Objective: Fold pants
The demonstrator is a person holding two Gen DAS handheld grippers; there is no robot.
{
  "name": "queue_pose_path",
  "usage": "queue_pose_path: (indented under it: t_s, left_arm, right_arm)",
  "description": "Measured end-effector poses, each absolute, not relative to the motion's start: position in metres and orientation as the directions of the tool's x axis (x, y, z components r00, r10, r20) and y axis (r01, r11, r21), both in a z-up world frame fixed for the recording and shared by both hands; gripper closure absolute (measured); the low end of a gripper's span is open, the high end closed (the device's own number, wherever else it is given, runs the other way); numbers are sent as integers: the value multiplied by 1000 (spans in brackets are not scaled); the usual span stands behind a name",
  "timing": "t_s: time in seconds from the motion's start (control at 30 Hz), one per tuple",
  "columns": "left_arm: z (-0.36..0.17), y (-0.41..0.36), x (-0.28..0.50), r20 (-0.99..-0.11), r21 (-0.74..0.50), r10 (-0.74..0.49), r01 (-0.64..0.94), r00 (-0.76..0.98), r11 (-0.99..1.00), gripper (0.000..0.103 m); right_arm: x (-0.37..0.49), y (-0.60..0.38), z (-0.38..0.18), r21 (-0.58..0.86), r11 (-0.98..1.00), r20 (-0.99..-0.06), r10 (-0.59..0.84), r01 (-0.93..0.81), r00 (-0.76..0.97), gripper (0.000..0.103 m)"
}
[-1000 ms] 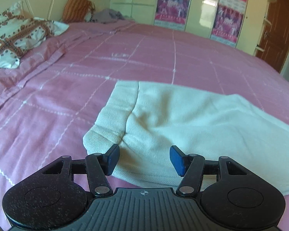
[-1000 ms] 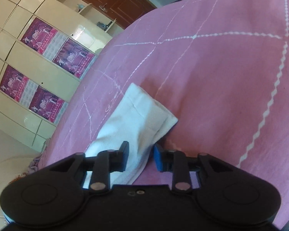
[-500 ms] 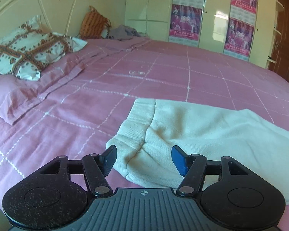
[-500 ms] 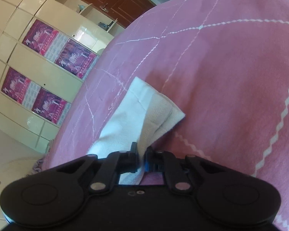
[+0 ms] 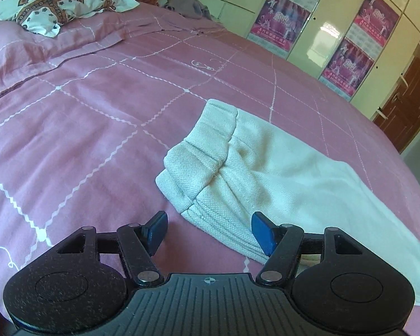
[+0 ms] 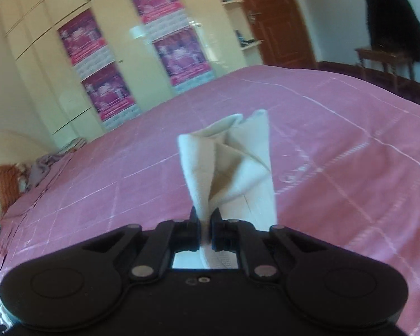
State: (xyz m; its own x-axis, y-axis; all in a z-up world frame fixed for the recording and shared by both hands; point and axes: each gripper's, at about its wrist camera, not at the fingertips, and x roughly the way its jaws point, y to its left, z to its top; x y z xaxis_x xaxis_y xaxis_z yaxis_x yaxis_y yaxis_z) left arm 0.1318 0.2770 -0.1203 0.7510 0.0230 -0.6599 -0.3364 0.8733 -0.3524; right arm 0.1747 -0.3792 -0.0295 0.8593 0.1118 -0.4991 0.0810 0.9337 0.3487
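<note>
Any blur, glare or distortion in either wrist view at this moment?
Left wrist view: sharp, the pants crisp, window glare on the wardrobe doors, fisheye bending the bedspread grid. Right wrist view: motion-blurred posters, the right gripper sharper.

Left gripper [image 5: 209,231] fingers spread wide, low, holding nothing; right gripper [image 6: 206,231] fingers pinched on pants [image 6: 232,165]

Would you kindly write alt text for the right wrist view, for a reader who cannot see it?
The right gripper is shut on a bunched end of the cream pants, which stands up in front of the camera. Behind it lies a pink bedspread, then a cream wardrobe with purple posters and a brown door. The picture is blurred.
</note>
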Motion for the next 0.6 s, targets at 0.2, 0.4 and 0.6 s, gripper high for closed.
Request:
queue_pose_path:
  t_s: [0.2, 0.4, 0.6]
  left_arm:
    - [-112, 281, 117, -663, -296, 44, -315, 748, 902, 37]
    - [-114, 298, 104, -670, -301, 51, -334, 741, 893, 37]
    - [-124, 296, 93, -668, -330, 31, -333, 743, 883, 37]
  right_arm:
    - [201, -216, -60, 261, 935, -615, 352, -239, 706, 95]
    - [175, -153, -108, 68, 932, -699, 299, -355, 650, 85]
    - [177, -155, -93, 50, 924, -692, 305, -378, 654, 69]
